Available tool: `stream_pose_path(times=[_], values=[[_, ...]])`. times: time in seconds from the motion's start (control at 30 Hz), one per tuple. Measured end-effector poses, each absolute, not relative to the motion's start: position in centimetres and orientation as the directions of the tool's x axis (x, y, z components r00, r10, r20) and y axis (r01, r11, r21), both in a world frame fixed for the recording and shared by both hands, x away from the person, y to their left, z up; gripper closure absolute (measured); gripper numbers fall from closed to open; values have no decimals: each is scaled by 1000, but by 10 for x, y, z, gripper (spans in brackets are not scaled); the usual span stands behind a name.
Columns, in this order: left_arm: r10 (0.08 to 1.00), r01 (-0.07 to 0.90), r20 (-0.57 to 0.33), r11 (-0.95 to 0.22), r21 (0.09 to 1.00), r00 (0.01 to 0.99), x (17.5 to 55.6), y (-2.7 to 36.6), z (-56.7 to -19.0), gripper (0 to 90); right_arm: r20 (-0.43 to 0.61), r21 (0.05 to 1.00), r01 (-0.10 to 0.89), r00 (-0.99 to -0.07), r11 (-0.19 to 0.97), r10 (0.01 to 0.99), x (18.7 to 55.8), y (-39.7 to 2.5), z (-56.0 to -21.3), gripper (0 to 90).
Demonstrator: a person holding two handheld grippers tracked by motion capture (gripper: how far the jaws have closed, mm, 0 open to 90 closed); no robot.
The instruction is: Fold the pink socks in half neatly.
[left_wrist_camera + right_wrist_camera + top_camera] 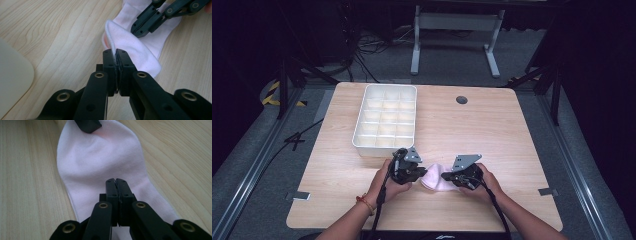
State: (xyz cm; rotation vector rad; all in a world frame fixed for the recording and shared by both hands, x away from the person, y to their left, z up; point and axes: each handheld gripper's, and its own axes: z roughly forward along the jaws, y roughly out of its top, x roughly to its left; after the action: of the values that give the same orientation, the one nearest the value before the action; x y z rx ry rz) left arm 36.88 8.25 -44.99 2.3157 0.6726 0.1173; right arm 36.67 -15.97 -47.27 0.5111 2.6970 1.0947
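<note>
On the light wooden table (512, 130), far left of centre, sits a white plastic organiser tray with a grid of small compartments (385, 121), all looking empty. Near edge, just right of it, the left gripper (416, 171) has its jaws pinched tight on the raised edge of a pale pink fabric sock (435, 177); in the left gripper view the cloth fold stands up between the closed jaws (110, 35). Sock lies flat on the table between both hands. Right gripper (448, 176) is at the sock's right end, jaws closed together over the fabric (100, 162); cannot tell if it actually grips cloth or just presses on it.

Step in hand, as judged: folding or rolling the sock, left end lifted. Next move likely carries the left edge rightward over the pinned end, keeping hold firm, then into a tray compartment.
</note>
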Motion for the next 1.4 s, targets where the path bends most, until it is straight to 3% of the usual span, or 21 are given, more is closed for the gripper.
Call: stream_pose_path(times=[0.1,0.33,0.47,0.53,0.73,0.93,1.4], values=[[506,486,-161,-618,618,847,373,88,-458,840,-43,703,244,-923,668,382,366,-159,-473,898],[539,525,-184,-590,614,822,377,85,-465,519,-52,707,234,-924,668,378,366,-160,-473,898],[537,537,-213,-570,622,816,381,79,-468,446,-53,707,231,-925,668,376,366,-160,-473,898],[533,541,-225,-565,623,816,381,77,-469,447,-54,707,230,-925,669,375,366,-160,-473,898],[513,526,-217,-594,609,830,376,75,-468,673,-52,709,228,-927,668,372,365,-160,-474,898],[514,511,-189,-610,606,837,373,81,-466,826,-63,707,223,-925,671,374,365,-160,-474,898],[539,462,-107,-584,667,836,368,79,-449,855,-77,703,220,-922,676,380,356,-143,-473,897]])
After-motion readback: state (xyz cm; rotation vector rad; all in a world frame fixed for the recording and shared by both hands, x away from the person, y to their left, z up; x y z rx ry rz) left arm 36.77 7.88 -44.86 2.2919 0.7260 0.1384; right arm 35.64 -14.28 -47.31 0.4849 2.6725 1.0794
